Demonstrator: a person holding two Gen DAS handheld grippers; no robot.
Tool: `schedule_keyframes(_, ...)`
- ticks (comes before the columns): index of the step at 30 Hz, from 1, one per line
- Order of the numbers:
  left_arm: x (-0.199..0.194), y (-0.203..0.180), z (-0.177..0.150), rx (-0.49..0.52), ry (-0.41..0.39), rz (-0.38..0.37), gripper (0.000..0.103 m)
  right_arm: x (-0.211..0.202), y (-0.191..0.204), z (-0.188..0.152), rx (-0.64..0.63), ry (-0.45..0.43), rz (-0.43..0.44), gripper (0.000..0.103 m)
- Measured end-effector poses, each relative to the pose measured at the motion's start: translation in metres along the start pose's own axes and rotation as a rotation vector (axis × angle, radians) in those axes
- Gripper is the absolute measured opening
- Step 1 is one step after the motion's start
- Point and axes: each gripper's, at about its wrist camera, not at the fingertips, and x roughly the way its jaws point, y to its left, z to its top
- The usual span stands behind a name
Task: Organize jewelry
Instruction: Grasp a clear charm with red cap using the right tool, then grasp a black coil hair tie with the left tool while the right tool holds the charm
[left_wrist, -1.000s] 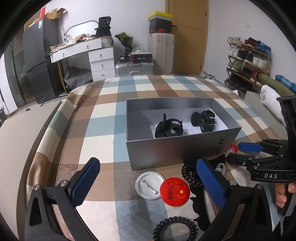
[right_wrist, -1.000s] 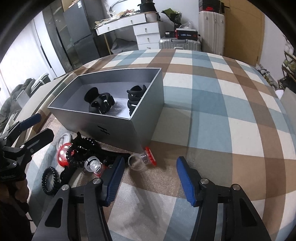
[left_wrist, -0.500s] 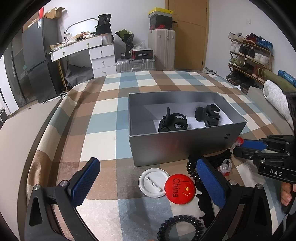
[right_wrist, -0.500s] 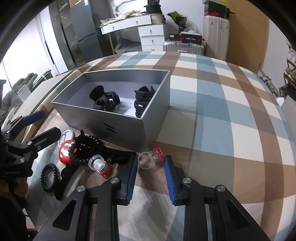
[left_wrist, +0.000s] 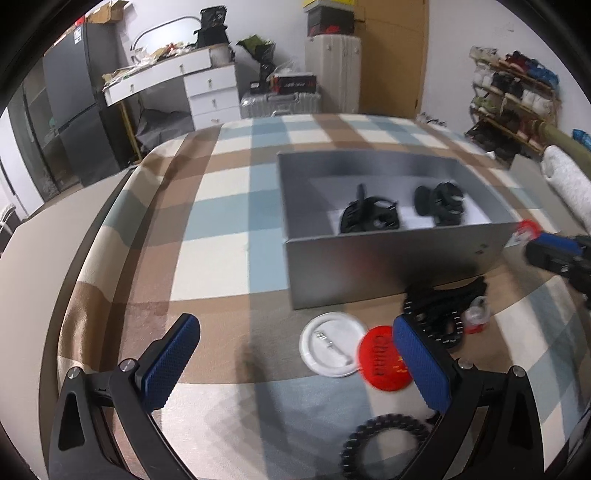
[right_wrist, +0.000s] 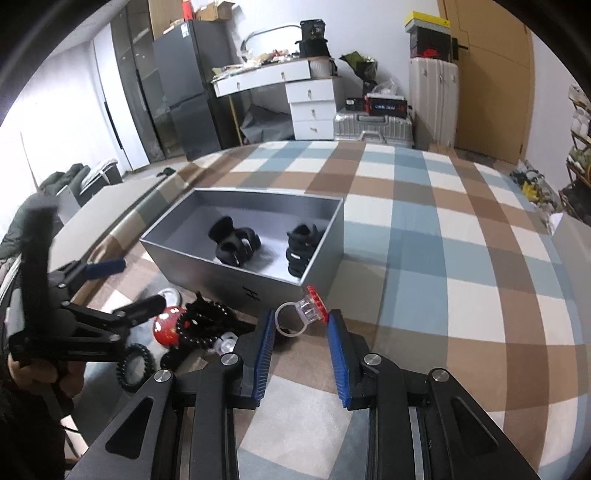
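The right tongs are pinching a clear plastic toy ring with a red gem between the very tips of their blue pads, holding it just in front of the near corner of the grey gift box. The hold looks thin: the ring's band is meeting one pad and the gem end the other (hard, slick plastic, likely to twist or pop out if the hand tilts). If it is carried low, the ring could be knocking against the box wall instead of clearing the rim. If released too early, it is probably dropping onto the cloth beside the box, not in with the two black claw hair clips lying inside.

The left tongs are standing wide open and holding nothing, hovering over a white pin badge and a red pin badge, with a black spiral hair tie nearest and a black bead bracelet beyond. A careless sweep there could be scattering that small pile.

Everything is resting on a bed under a plaid cover of blue, brown and cream, soft and likely letting round things roll. Around it, a bedroom is showing: a white desk with drawers, a dark refrigerator, suitcases, a wooden door and a shoe rack.
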Motion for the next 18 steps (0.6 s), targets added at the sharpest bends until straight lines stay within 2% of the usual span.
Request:
schedule_keyframes(3, 0.005, 0.003, -0.002, -0.005, 0.034, -0.003, 0.102, -0.003, 0.001, 0.002, 0.0, -0.013, 0.01, 0.028)
schedule_keyframes(5, 0.004, 0.002, -0.002, 0.001, 0.033, -0.001, 0.102, -0.006, 0.001, 0.003, 0.003, -0.018, 0.016, 0.028)
schedule_keyframes(10, -0.008, -0.003, -0.006, 0.032, 0.022, -0.047, 0.102, -0.011, 0.001, 0.004, 0.008, -0.036, 0.029, 0.028)
schedule_keyframes(18, -0.029, -0.009, -0.039, 0.079, 0.03, -0.086, 0.102, -0.018, 0.009, -0.002, 0.002, -0.042, 0.063, 0.028)
